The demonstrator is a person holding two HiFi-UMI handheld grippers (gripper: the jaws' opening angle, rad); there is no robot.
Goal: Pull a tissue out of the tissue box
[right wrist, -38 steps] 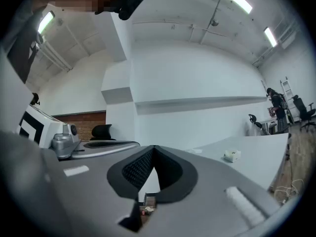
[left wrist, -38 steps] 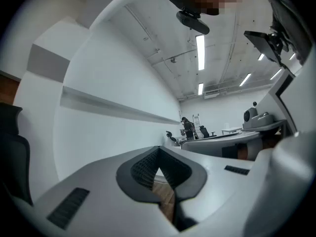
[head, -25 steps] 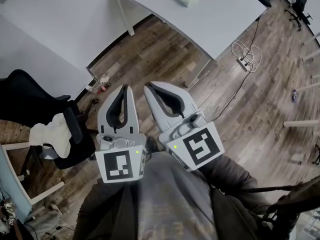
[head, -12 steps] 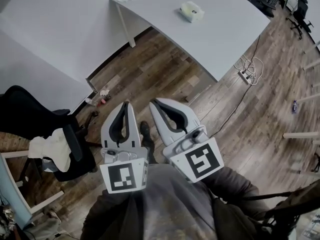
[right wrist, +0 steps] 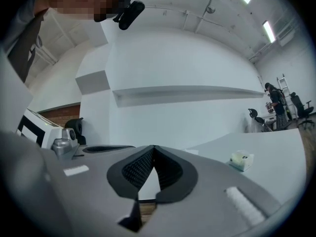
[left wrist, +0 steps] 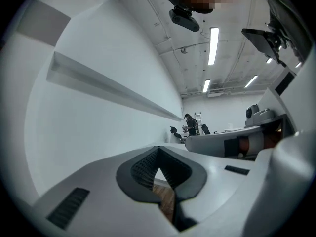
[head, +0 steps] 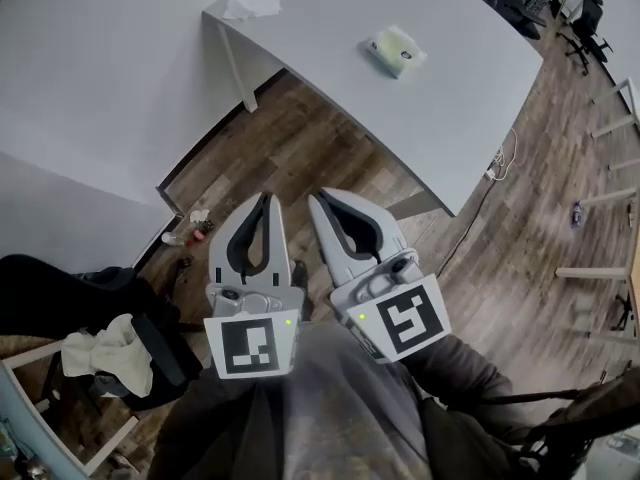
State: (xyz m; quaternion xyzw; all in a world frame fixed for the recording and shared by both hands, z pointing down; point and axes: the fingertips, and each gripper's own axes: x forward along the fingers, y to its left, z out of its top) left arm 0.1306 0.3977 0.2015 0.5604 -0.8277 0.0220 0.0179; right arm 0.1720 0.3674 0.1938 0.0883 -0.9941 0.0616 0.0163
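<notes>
Table and tissue box sit nearer than before; left gripper and right gripper remain closed.

White table, tissue box on it, crumpled white sheet near one corner

Pale-green tissue box, white table

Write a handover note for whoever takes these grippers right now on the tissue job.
The left gripper is shut and empty; the right gripper too, side by side. The pale green tissue box sits on the white table, well out of reach. A white crumpled sheet lies at the table's corner. No tissue gripped yet. To do: approach, open, pinch, pull.
</notes>
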